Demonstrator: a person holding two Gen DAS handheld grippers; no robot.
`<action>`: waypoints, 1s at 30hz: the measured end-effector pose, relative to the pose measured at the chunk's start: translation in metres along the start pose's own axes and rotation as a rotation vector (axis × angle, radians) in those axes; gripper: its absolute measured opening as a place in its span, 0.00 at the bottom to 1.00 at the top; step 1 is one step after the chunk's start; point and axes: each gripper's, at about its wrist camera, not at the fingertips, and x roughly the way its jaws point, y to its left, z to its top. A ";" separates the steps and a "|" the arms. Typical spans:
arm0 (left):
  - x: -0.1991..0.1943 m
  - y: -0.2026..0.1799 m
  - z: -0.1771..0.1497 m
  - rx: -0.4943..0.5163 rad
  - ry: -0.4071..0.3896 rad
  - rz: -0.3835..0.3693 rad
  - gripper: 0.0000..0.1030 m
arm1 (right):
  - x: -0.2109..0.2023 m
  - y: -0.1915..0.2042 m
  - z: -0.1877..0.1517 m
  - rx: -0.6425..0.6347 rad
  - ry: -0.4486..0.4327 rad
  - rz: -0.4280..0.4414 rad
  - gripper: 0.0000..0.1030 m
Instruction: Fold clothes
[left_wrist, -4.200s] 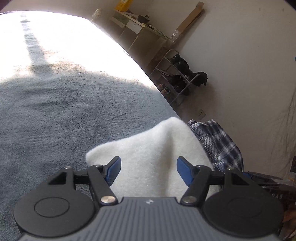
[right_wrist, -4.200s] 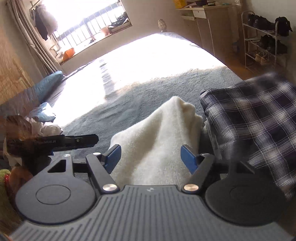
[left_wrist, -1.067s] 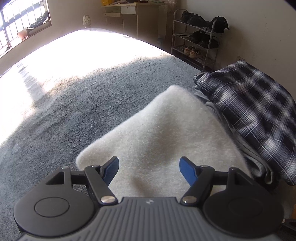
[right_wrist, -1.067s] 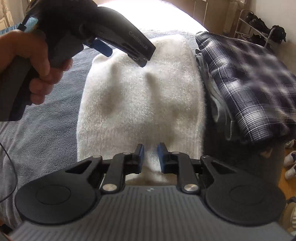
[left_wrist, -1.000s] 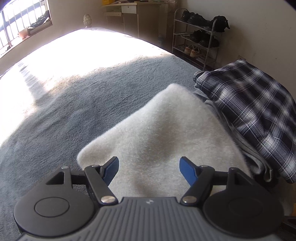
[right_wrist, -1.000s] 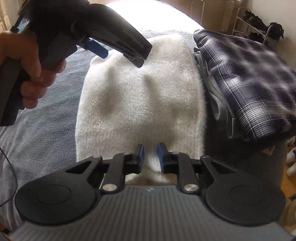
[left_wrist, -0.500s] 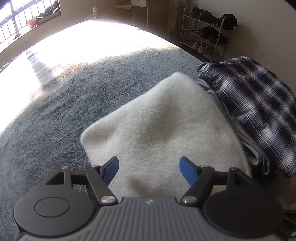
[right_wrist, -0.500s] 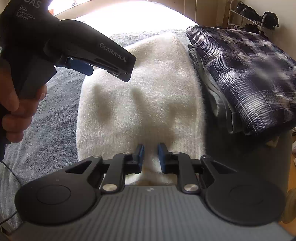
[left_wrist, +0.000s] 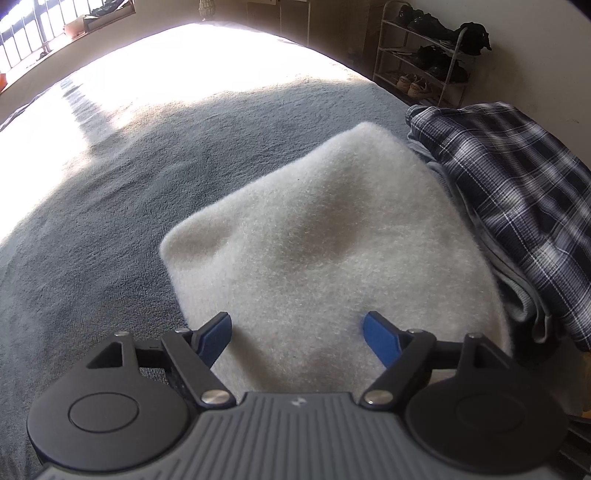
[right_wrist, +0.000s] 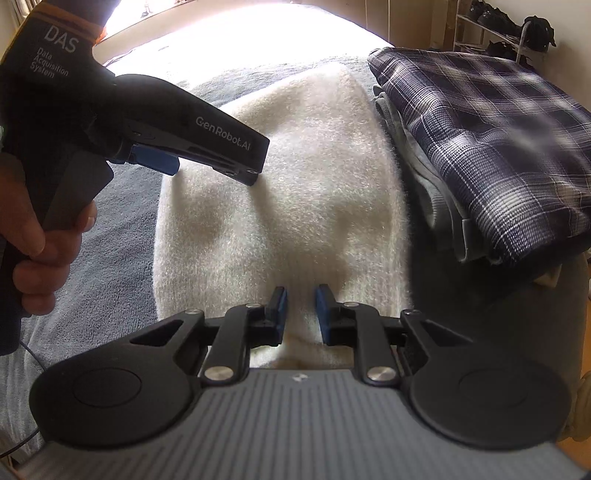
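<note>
A folded white fuzzy sweater lies on the grey bed cover, right beside a stack topped by a folded plaid shirt. My left gripper hovers over the sweater's near left part. Its jaws are opening and the pads press on nothing. The right wrist view shows the left gripper in a hand above the sweater. My right gripper stands at the near ribbed hem, its pads narrowly apart with the hem between them, pinching it.
Under the plaid shirt lies a folded grey garment; the stack sits at the bed's right edge. A shoe rack stands by the wall beyond. The far half of the bed is in bright sun.
The left gripper's jaws have spread a little wider, and it has drifted lower and rightward over the sweater. The right gripper, wide open four seconds ago, has stayed closed at the hem.
</note>
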 end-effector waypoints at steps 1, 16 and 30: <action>0.000 0.001 -0.001 -0.006 -0.004 -0.002 0.80 | 0.000 0.000 -0.001 0.005 0.000 0.002 0.16; -0.110 0.062 -0.028 -0.209 -0.121 -0.196 0.93 | -0.045 -0.008 0.015 0.144 0.101 0.037 0.19; -0.234 0.075 -0.045 -0.191 -0.245 -0.265 0.99 | -0.182 0.023 0.022 0.172 0.047 -0.108 0.78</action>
